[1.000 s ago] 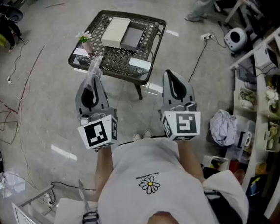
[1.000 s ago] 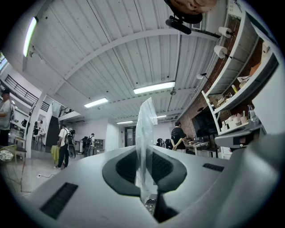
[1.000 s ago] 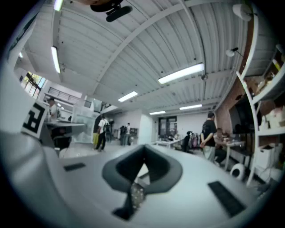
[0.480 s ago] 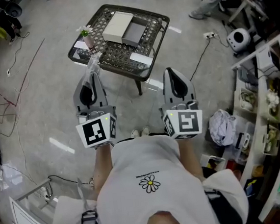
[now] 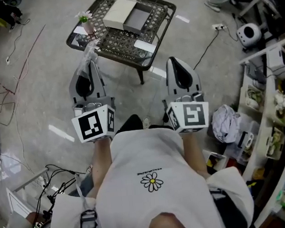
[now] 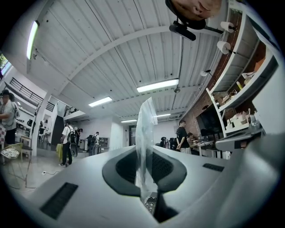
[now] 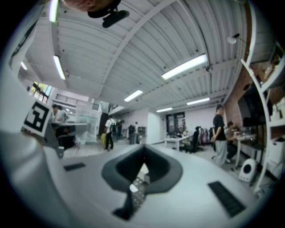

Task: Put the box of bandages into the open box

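Note:
My left gripper (image 5: 89,65) is shut on a thin clear plastic piece (image 5: 90,53), which stands up from between the closed jaws in the left gripper view (image 6: 144,142). My right gripper (image 5: 178,61) is held level beside it, shut with nothing in it (image 7: 142,171). Both hang over the floor, well short of the black lattice table (image 5: 120,44). On the table lies the open box (image 5: 138,20) with its white lid (image 5: 119,11) beside it. A flat white packet (image 5: 143,46) lies near the table's front edge; I cannot tell whether it is the bandage box.
A small vase with a flower (image 5: 87,22) stands at the table's left corner by a white card (image 5: 79,31). Cables (image 5: 22,62) trail across the floor on the left. Shelving (image 5: 274,98), a white cloth bundle (image 5: 227,124) and a round white device (image 5: 249,34) line the right side.
The table has slid toward the top of the head view, and more floor and cables show at lower left. Both grippers keep the same closed pose, the left still holding the plastic.

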Demonstrator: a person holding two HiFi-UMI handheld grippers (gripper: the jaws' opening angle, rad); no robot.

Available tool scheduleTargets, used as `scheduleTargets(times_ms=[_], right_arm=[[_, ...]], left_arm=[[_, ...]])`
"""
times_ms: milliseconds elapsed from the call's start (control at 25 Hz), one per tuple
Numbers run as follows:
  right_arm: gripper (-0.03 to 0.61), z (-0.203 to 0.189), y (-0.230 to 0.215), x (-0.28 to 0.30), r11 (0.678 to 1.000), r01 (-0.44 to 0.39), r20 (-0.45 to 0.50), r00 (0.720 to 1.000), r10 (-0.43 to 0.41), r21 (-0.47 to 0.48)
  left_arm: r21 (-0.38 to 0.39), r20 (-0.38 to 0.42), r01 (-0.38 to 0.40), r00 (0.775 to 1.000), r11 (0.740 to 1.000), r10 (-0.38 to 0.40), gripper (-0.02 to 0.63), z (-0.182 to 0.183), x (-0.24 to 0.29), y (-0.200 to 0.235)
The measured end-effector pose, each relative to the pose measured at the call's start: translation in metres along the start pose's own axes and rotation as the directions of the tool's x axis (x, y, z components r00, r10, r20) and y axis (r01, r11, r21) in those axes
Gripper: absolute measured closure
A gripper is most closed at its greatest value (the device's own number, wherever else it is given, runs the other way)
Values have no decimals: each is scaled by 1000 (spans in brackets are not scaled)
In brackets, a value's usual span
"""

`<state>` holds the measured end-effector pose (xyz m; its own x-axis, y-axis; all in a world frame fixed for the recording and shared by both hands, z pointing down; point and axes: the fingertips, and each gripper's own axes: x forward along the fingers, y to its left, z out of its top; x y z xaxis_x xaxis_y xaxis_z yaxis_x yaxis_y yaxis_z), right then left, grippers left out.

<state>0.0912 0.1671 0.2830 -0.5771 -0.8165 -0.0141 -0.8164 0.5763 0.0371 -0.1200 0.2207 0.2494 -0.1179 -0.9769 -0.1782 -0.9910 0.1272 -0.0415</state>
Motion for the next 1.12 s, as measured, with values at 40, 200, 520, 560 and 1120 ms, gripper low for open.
scheduleTargets(times_ms=[40,200,520,560,1120], right_arm=[[548,-3,-1,0,1000,-8,-2,1000,8,4],[548,-9,-2,0,999,-27,-10,1000,28,23],[548,-18,-15,8,1000,-26,-19,999,26,12],[548,-20,-18,10,1000,-21,-21,1000,22,9],[548,-42,-40,88,1000,1,-69,998,1,17]], left_arm=[[-1,-5,-9,1000,1000,9,572,-2,-2,0],[6,-21,-34,999,999,35,572,-8,-5,2],[2,0,-34,999,999,34,572,-15,18,-1],[-2,0,-30,1000,1000,30,572,-17,23,-2],[-35,-29,17,999,999,-18,572,-58,111,9]])
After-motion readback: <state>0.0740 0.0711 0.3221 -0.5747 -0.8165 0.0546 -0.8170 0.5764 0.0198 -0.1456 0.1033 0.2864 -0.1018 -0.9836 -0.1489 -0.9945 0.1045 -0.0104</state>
